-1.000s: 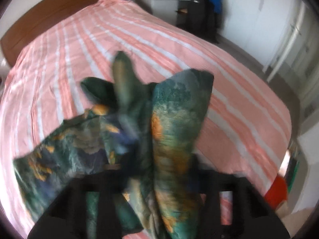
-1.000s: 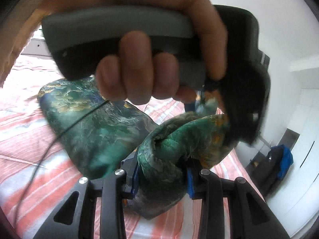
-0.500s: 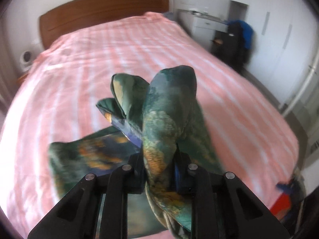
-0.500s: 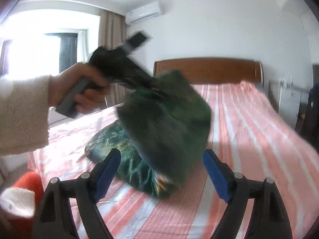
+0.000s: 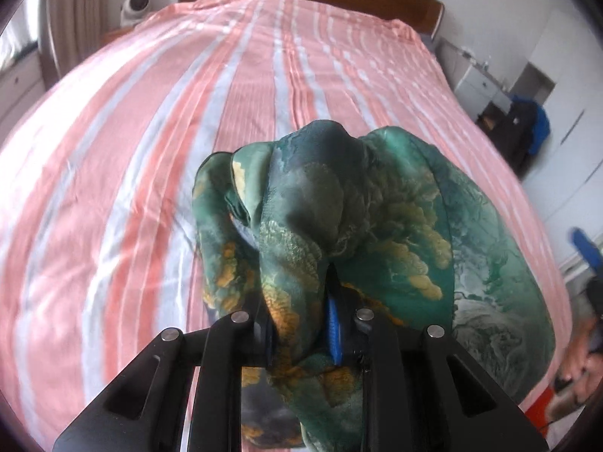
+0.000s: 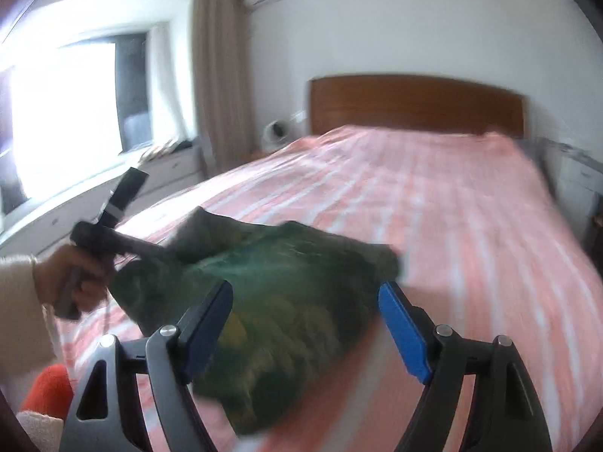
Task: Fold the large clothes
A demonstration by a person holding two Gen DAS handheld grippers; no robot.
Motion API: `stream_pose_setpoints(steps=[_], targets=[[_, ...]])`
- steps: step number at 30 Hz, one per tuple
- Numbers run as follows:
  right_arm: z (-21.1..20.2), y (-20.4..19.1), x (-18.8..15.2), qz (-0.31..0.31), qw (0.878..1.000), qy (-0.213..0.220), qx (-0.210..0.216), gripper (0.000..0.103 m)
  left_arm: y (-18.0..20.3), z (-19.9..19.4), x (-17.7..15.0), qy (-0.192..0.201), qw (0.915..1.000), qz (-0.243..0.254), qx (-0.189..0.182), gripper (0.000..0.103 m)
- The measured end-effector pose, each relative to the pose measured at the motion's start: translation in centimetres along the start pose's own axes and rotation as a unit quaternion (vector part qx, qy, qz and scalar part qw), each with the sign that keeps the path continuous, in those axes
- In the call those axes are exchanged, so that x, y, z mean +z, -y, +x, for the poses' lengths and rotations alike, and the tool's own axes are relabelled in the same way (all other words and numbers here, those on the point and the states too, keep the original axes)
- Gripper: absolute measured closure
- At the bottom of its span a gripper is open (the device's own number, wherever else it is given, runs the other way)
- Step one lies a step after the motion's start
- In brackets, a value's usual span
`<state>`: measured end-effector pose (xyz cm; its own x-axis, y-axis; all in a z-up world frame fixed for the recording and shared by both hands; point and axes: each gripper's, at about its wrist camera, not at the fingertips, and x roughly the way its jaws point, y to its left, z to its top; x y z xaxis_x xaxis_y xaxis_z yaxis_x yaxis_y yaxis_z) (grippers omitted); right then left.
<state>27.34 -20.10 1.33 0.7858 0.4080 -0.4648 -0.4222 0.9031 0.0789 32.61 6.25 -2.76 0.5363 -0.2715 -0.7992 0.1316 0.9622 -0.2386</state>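
Observation:
A dark green garment (image 5: 339, 233) with orange and teal print is bunched up in my left gripper (image 5: 301, 331), which is shut on a thick fold of it and holds it above the pink striped bed (image 5: 132, 150). In the right wrist view the same garment (image 6: 286, 286) hangs blurred over the bed's near end, held at its left by the left gripper's black body (image 6: 113, 233). My right gripper (image 6: 305, 324) is open and empty, its blue pads (image 6: 403, 331) wide apart just in front of the cloth.
The bed (image 6: 433, 196) has a wooden headboard (image 6: 414, 101). A window with a low cabinet (image 6: 75, 120) is on the left. A white dresser (image 5: 478, 83) and dark clothes (image 5: 524, 128) stand to the right. An orange object (image 6: 49, 388) sits at the bed's near left.
My right gripper let go of the garment, opened wide and drew back. The left gripper kept its hold and swung the bunched cloth toward the bed's foot.

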Motion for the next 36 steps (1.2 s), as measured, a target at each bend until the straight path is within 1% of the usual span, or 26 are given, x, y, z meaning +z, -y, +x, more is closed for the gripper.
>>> stream_pose_setpoints(steps=[2, 3, 4, 5, 6, 7, 9, 11, 12, 13, 14, 17, 19, 20, 21, 22, 23, 24, 25, 26, 28, 29, 31, 33, 35, 36], targets=[[4.3, -1.3, 0.7, -0.005, 0.999, -0.027, 0.034, 0.024, -0.8, 0.7, 0.1, 0.008, 0.9999, -0.003, -0.010, 0.082], [7.1, -1.9, 0.4, -0.001, 0.997, -0.053, 0.054, 0.023, -1.3, 0.9, 0.2, 0.014, 0.9999, -0.002, -0.003, 0.082], [10.2, -2.5, -0.6, 0.006, 0.993, -0.097, 0.072, 0.023, -2.0, 1.2, 0.1, 0.021, 0.9997, -0.001, 0.014, 0.082], [13.2, -3.2, -2.2, 0.013, 0.989, -0.130, 0.066, 0.022, -2.9, 1.5, -0.1, 0.022, 0.9995, -0.007, 0.020, 0.081], [14.7, -3.8, -3.3, 0.009, 0.986, -0.150, 0.067, 0.021, -4.1, 2.3, -0.4, 0.013, 0.9995, -0.027, 0.010, 0.081], [15.9, -4.5, -4.2, -0.002, 0.985, -0.158, 0.063, 0.021, -5.0, 2.4, -0.8, 0.011, 0.9993, -0.035, 0.006, 0.078], [16.2, -5.9, -4.5, -0.023, 0.988, -0.150, 0.038, 0.018, -5.4, 2.1, -1.1, 0.022, 0.9990, -0.040, -0.003, 0.073], [15.8, -6.5, -4.1, -0.038, 0.987, -0.155, 0.025, 0.018, -5.5, 1.2, -1.0, 0.030, 0.9984, -0.047, -0.010, 0.055], [15.3, -6.6, -3.4, -0.048, 0.985, -0.163, 0.022, 0.018, -5.6, 0.6, -1.0, 0.037, 0.9979, -0.052, -0.010, 0.049], [14.6, -6.9, -2.5, -0.052, 0.984, -0.167, 0.021, 0.018, -6.0, 0.2, -1.2, 0.041, 0.9975, -0.057, -0.008, 0.034], [13.7, -6.8, -1.4, -0.050, 0.985, -0.164, 0.023, 0.018, -6.4, -0.3, -1.3, 0.049, 0.9966, -0.065, -0.012, 0.028], [11.6, -6.3, 2.4, -0.009, 0.992, -0.124, 0.024, 0.018, -7.5, -1.6, -2.0, 0.055, 0.9948, -0.082, -0.023, 0.027], [11.4, -7.0, 4.1, 0.026, 0.994, -0.100, 0.039, 0.018, -8.3, -2.7, -2.7, 0.058, 0.9942, -0.089, -0.010, 0.027], [12.1, -7.8, 4.4, 0.032, 0.993, -0.096, 0.059, 0.016, -8.6, -3.3, -3.0, 0.061, 0.9939, -0.092, 0.004, 0.026], [13.4, -9.0, 4.5, 0.027, 0.992, -0.102, 0.072, 0.014, -8.9, -3.9, -3.4, 0.064, 0.9931, -0.096, 0.023, 0.026], [14.9, -10.0, 4.0, 0.017, 0.989, -0.119, 0.086, 0.013, -9.1, -4.4, -4.0, 0.065, 0.9924, -0.098, 0.039, 0.026], [16.9, -11.4, 2.5, -0.001, 0.982, -0.156, 0.103, 0.011, -9.1, -4.9, -4.8, 0.064, 0.9914, -0.097, 0.061, 0.026], [19.2, -12.5, 0.5, -0.032, 0.977, -0.188, 0.092, 0.009, -8.9, -5.3, -6.0, 0.065, 0.9898, -0.093, 0.086, 0.026], [20.5, -13.7, -1.3, -0.070, 0.976, -0.194, 0.074, 0.008, -8.8, -5.6, -6.9, 0.067, 0.9888, -0.092, 0.097, 0.025], [20.9, -14.2, -2.3, -0.089, 0.977, -0.184, 0.062, 0.008, -8.5, -6.0, -8.5, 0.072, 0.9860, -0.097, 0.115, 0.024], [20.6, -14.4, -2.3, -0.081, 0.980, -0.171, 0.054, 0.008, -8.4, -6.2, -10.7, 0.082, 0.9804, -0.119, 0.134, 0.019], [20.4, -14.2, -1.9, -0.077, 0.980, -0.175, 0.054, 0.008, -8.4, -6.3, -12.2, 0.095, 0.9736, -0.141, 0.152, 0.019], [19.2, -13.7, 0.1, -0.073, 0.978, -0.187, 0.057, 0.009, -8.6, -6.4, -14.0, 0.122, 0.9618, -0.169, 0.177, 0.019], [17.1, -12.8, 3.1, -0.056, 0.984, -0.156, 0.070, 0.009, -8.5, -6.8, -15.8, 0.167, 0.9460, -0.195, 0.197, 0.018], [15.4, -11.6, 6.4, -0.023, 0.991, -0.109, 0.069, 0.009, -8.5, -7.0, -16.3, 0.191, 0.9398, -0.202, 0.199, 0.018], [15.5, -11.2, 7.5, -0.009, 0.993, -0.098, 0.066, 0.009, -8.6, -7.1, -16.2, 0.202, 0.9379, -0.198, 0.201, 0.018]])
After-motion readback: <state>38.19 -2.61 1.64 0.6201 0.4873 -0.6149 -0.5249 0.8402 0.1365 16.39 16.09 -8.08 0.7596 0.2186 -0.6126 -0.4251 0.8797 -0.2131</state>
